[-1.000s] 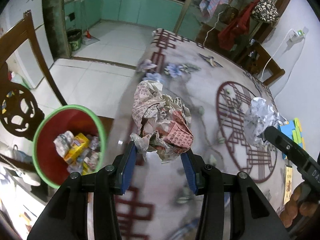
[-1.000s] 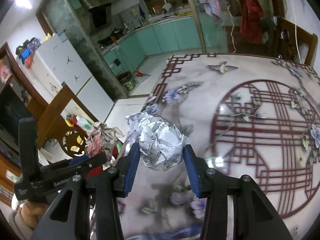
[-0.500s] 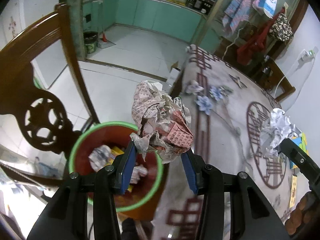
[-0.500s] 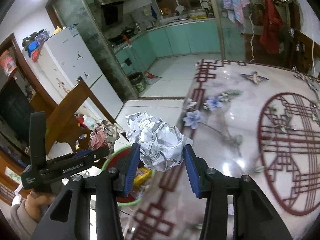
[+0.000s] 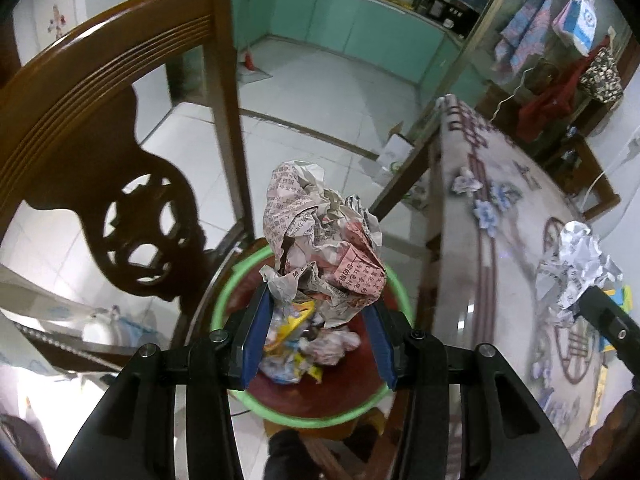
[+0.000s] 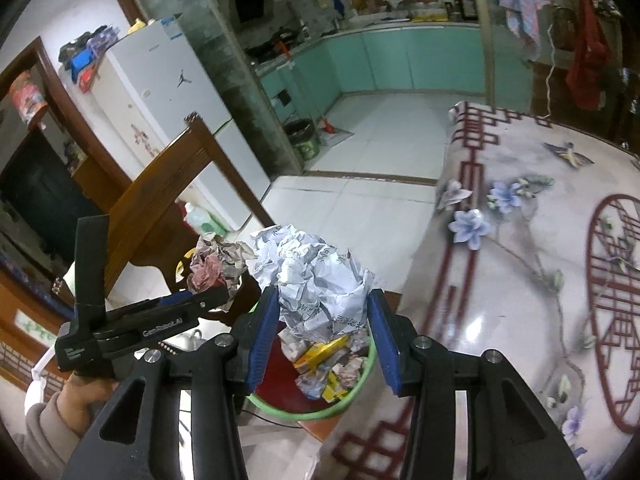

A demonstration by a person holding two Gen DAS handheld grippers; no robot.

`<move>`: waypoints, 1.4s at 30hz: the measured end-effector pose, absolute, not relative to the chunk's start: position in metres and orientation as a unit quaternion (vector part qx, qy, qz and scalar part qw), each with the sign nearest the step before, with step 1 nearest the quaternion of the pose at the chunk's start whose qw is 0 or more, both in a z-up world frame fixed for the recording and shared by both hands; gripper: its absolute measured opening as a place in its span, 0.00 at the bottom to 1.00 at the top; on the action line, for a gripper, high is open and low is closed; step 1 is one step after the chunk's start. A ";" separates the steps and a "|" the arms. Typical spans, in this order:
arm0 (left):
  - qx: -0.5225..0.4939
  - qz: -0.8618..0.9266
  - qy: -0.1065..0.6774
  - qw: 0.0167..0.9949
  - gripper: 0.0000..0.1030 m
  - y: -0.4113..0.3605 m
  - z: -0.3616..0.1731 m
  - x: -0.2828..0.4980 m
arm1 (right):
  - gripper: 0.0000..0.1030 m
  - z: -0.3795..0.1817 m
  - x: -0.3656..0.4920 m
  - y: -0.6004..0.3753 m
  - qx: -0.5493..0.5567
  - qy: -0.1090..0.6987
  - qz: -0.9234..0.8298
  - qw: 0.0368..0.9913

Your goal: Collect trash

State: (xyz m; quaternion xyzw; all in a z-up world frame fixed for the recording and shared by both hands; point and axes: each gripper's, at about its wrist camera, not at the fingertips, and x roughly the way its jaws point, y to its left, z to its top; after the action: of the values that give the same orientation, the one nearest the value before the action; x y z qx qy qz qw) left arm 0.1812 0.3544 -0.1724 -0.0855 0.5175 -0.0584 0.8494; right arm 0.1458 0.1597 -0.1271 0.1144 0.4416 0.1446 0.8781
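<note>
My left gripper [image 5: 318, 336] is shut on a crumpled pink-printed newspaper ball [image 5: 320, 248] and holds it right above the red bin with a green rim [image 5: 352, 420]. The bin holds several wrappers and paper scraps. My right gripper [image 6: 322, 336] is shut on a crumpled white paper ball [image 6: 316, 284] and holds it over the bin's near side [image 6: 360, 384]. The left gripper with its newspaper ball [image 6: 216, 264] shows to the left in the right wrist view. The white ball [image 5: 576, 276] shows at the right in the left wrist view.
A carved wooden chair [image 5: 120, 128] stands close to the left of the bin. The table with a flowered cloth [image 6: 540, 280] lies to the right, its edge beside the bin. White tiled floor [image 5: 320, 92] runs toward teal kitchen cabinets [image 6: 400, 56].
Both grippers moved left off the table with their paper balls. The left one went from beside the bin to right over it. The right one now reaches over the bin.
</note>
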 end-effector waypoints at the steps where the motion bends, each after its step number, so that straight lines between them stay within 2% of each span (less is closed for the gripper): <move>1: -0.084 -0.056 0.519 0.849 0.43 0.357 -0.174 0.182 | 0.42 -0.130 0.147 0.162 0.114 0.444 0.147 0.877; 15: -0.079 -0.045 0.547 0.833 0.44 0.368 -0.198 0.196 | 0.42 -0.167 0.159 0.178 0.110 0.490 0.153 0.851; 18: -0.076 -0.048 0.548 0.832 0.44 0.365 -0.199 0.198 | 0.46 -0.171 0.160 0.179 0.112 0.493 0.152 0.849; 19: -0.075 -0.047 0.548 0.832 0.49 0.364 -0.199 0.199 | 0.48 -0.172 0.160 0.179 0.113 0.494 0.152 0.849; 21: -0.077 -0.045 0.548 0.831 0.70 0.363 -0.198 0.200 | 0.58 -0.174 0.161 0.179 0.120 0.499 0.153 0.844; 22: -0.078 -0.041 0.544 0.834 0.86 0.363 -0.195 0.199 | 0.61 -0.174 0.161 0.179 0.122 0.500 0.150 0.844; 27: -0.079 -0.050 0.514 0.853 0.88 0.354 -0.174 0.190 | 0.61 -0.157 0.149 0.171 0.102 0.468 0.121 0.869; 29: -0.072 -0.057 0.479 0.873 0.99 0.345 -0.154 0.181 | 0.62 -0.140 0.140 0.165 0.076 0.434 0.099 0.892; 32: -0.050 -0.066 0.405 0.911 1.00 0.325 -0.120 0.160 | 0.83 -0.107 0.119 0.152 0.042 0.362 0.068 0.929; 35: -0.032 -0.068 0.354 0.932 1.00 0.302 -0.094 0.141 | 0.83 -0.082 0.096 0.141 0.013 0.305 0.059 0.950; 39: -0.055 -0.075 0.320 0.943 1.00 0.278 -0.070 0.118 | 0.83 -0.067 0.062 0.117 0.010 0.257 0.057 0.965; 42: -0.057 -0.047 0.303 0.950 1.00 0.259 -0.059 0.101 | 0.93 -0.060 0.040 0.093 0.026 0.237 0.068 0.969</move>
State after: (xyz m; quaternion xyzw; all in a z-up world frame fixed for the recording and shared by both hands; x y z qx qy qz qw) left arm 0.1010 0.2587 -0.0586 -0.0571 0.3030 -0.0474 0.9501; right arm 0.0401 0.0931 -0.0598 0.0256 0.2368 0.0681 0.9688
